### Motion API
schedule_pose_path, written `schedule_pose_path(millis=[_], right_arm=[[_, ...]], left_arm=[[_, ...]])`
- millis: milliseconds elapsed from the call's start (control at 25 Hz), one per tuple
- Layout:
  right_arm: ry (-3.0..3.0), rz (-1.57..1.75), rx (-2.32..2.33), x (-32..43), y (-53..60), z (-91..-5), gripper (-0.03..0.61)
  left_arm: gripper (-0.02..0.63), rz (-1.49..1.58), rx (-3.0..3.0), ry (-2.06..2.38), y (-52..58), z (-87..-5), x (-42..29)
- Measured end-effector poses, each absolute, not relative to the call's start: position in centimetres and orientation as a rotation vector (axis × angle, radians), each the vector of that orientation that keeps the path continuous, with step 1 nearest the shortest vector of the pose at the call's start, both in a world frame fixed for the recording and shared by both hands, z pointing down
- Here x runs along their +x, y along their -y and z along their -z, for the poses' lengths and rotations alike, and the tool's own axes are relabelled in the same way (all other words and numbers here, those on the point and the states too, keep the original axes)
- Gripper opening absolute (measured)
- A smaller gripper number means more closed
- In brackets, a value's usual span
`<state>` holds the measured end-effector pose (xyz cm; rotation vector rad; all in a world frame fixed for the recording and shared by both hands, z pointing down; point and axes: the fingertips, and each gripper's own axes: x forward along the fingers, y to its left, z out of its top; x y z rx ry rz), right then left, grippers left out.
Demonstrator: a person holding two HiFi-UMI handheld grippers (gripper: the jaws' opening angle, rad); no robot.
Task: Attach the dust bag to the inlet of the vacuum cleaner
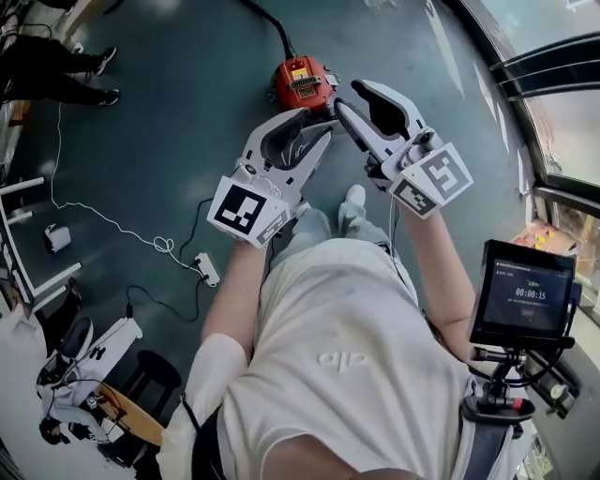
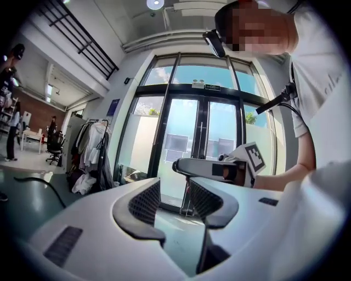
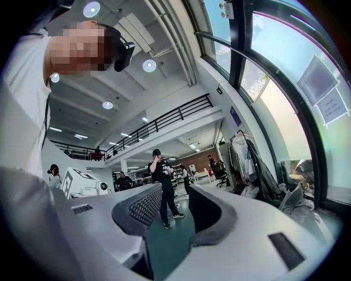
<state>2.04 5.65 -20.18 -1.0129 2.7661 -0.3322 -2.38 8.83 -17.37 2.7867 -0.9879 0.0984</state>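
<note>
Head view, room: the dark floor (image 1: 187,112) lies open around the vacuum cleaner (image 1: 303,82). A window frame (image 1: 553,84) bounds the right, and a white cable (image 1: 103,217) trails at the left.
Head view, vacuum cleaner: a squat red body with a pale label on top, on the floor ahead of the person's shoe (image 1: 353,197). Its black hose (image 1: 272,26) leads away from the person. Its long axis cannot be told from above.
Head view, grippers: the left gripper (image 1: 314,127) and right gripper (image 1: 349,98) are raised close together, tips toward the vacuum cleaner.
Left gripper view: the jaws are apart with nothing between them. The right gripper (image 2: 211,168) crosses in front of the glass doors (image 2: 197,142).
Right gripper view: the jaws are apart with nothing between them. A person in black (image 3: 163,186) stands far off.
</note>
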Motion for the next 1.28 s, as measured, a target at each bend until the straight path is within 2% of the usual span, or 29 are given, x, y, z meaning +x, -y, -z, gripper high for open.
schedule_pose_path(millis=[240,680,1200,1240,1280], right_arm=[[-2.708,0.317,-1.028,2.6,-6.2,23.4,0.164],[-2.672,0.258,-1.065,4.0,-5.9,25.0,0.164],[-2.656,0.163,-1.124,4.1,-4.9,25.9,0.162],[-2.662,0.151,-1.136,4.1,-4.9,25.8,0.088],[-2.666,0.146,-1.137,4.1,-4.9,25.7,0.041]], left_arm=[[0.167,-0.050,2.838,1.023,-8.5,22.0,-2.0],[0.166,-0.074,2.844,1.008,-7.4,22.6,-0.1],[0.166,-0.008,2.840,1.068,-6.6,23.5,-2.8],[0.166,-0.001,2.839,1.081,-6.5,23.7,-2.9],[0.166,0.008,2.837,1.091,-6.5,23.8,-3.1]])
